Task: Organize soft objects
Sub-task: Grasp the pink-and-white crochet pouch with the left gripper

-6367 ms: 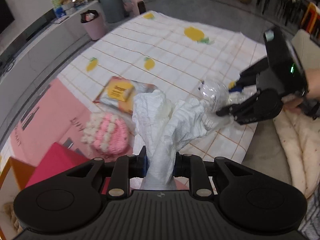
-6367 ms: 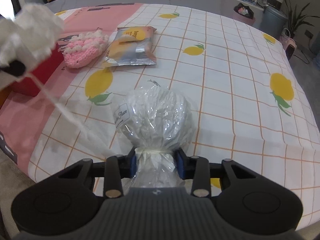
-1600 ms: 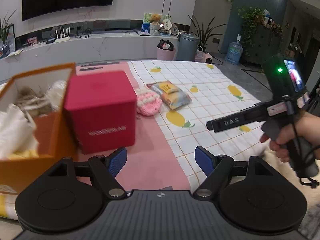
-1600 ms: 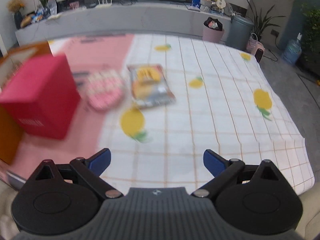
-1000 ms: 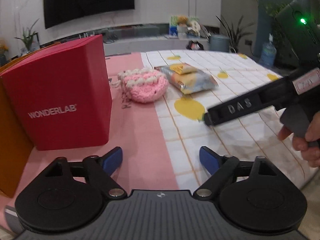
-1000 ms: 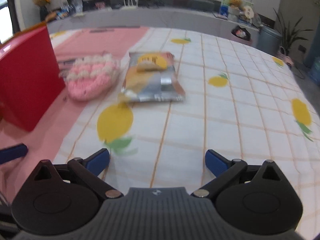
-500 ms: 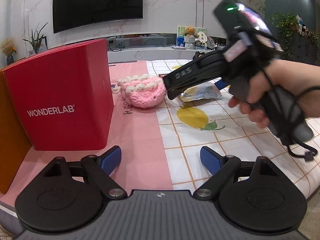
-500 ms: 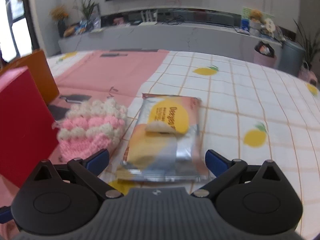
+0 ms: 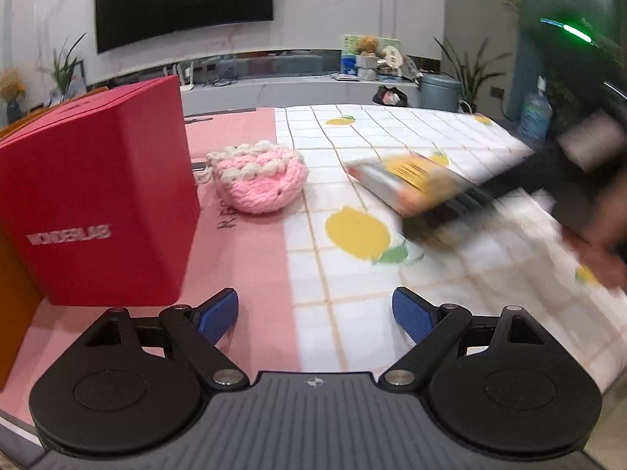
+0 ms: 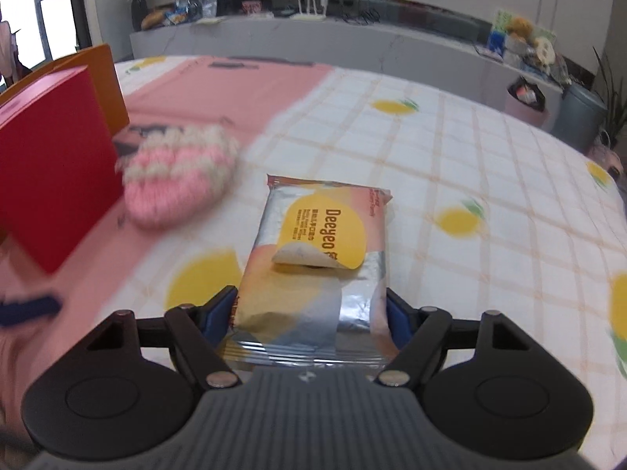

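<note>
Right gripper is over the near end of the wipes pack. Its fingers are closing, one on each long side of the pack; pads look right at the foil edges, but I can't tell whether they press yet. The pack lies flat on the lemon-print cloth, long axis running near to far along my pointing line, sealed far end towards the wall counter. Yellow label flap is peeled and curled up at the pack's middle.

Left gripper hangs low over the pink/white seam of the cloth, fingers spread wide with nothing between them.

Pink crochet pouch sits left of the pack and a bit farther, close but apart. Red box stands upright at far left, on the pink part of the cloth; orange box is just behind it, touching or nearly so.

Open room: right of the pack the cloth is bare all the way to its right edge, and beyond the pack too. Left side is tight: pouch, then the red box. In the left wrist view the right gripper and my hand are motion-blurred at the right, so exact clearance there is unclear.
</note>
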